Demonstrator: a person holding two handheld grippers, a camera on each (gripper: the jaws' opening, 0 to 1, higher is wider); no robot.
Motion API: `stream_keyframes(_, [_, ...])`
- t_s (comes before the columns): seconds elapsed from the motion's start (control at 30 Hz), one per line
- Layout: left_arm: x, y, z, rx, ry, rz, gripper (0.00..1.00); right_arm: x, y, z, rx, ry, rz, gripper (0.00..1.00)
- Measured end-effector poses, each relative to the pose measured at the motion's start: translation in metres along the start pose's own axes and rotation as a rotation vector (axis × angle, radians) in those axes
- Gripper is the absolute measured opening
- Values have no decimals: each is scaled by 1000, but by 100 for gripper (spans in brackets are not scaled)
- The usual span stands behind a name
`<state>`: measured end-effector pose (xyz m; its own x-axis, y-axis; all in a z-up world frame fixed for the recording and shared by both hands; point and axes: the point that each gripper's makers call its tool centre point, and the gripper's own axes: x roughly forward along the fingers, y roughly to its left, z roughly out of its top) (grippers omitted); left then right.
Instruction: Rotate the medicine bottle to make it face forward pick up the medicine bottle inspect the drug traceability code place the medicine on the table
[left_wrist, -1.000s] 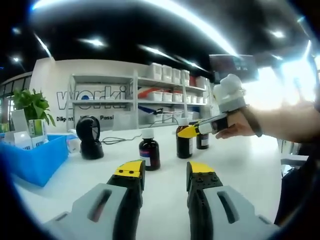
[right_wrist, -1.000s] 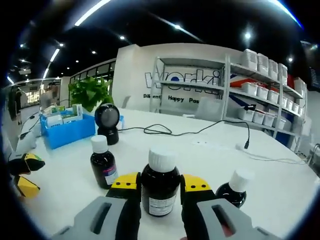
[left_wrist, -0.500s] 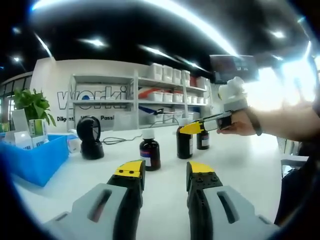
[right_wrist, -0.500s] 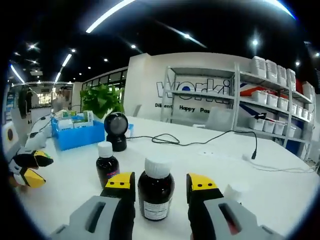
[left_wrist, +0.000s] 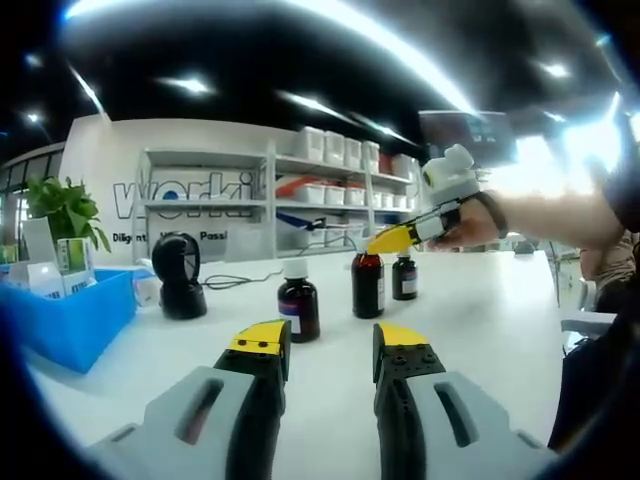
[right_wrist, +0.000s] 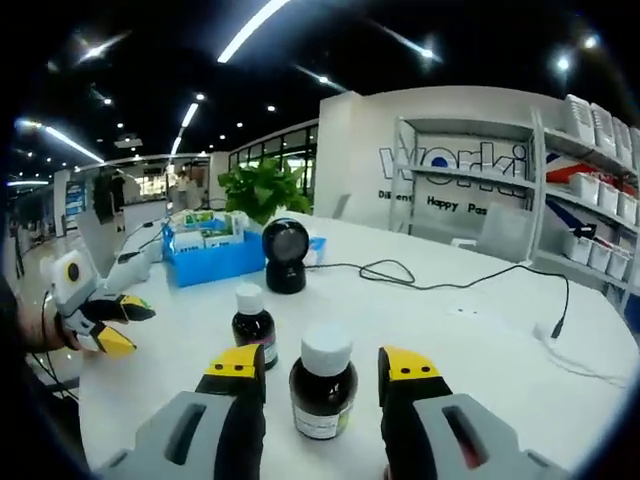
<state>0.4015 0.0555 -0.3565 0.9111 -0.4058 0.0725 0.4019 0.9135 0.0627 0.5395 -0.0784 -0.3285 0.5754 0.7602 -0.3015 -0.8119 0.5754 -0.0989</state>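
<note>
Three dark brown medicine bottles with white caps stand on the white table (left_wrist: 480, 320): one at the left (left_wrist: 298, 305), a middle one (left_wrist: 368, 283) and a small far one (left_wrist: 404, 277). My right gripper (left_wrist: 396, 238), held by a hand, hovers just above the middle bottle's cap. In the right gripper view that bottle (right_wrist: 322, 395) stands between the yellow-tipped jaws of my right gripper (right_wrist: 320, 362), with gaps on both sides; the gripper is open. The left bottle (right_wrist: 253, 325) stands beyond it. My left gripper (left_wrist: 330, 338) is open and empty, low over the table; it shows again at far left (right_wrist: 108, 325).
A black round scanner (left_wrist: 180, 275) (right_wrist: 286, 255) stands behind the bottles. A blue bin (left_wrist: 70, 315) (right_wrist: 212, 258) with boxes and a green plant (right_wrist: 262, 188) sit at one end. A black cable (right_wrist: 420, 282) runs across the table. Shelves (left_wrist: 330, 190) line the back wall.
My right gripper has risen and drawn back from the middle bottle, its jaws a little wider apart. The bottle stays on the table. My left gripper has not moved.
</note>
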Motion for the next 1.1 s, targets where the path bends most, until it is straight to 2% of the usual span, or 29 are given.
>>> stream_keyframes(0.07, [0, 0, 0, 0, 2, 0, 25, 2, 2, -4, -46, 20, 21, 40])
stream_keyframes(0.3, [0, 0, 0, -1, 0, -1, 25, 5, 12, -14, -97, 62, 63, 38])
stream_keyframes(0.43, [0, -1, 0, -2, -1, -2, 25, 7, 7, -17, -115, 84, 69, 31])
stream_keyframes(0.47, [0, -1, 0, -2, -2, -2, 25, 11, 1, -17, -113, 85, 76, 31])
stream_keyframes(0.67, [1, -1, 0, -2, -2, -4, 25, 12, 0, -22, -78, 95, 97, 27])
stream_keyframes(0.83, [0, -1, 0, 0, -1, -4, 25, 10, 3, -22, -67, 87, 73, 26])
stream_keyframes(0.97, [0, -1, 0, 2, 0, -3, 25, 11, -2, -23, -21, 92, 14, 26])
stream_keyframes(1.1, [0, 0, 0, 1, -1, 2, 25, 13, -1, -22, -33, 96, -21, 26])
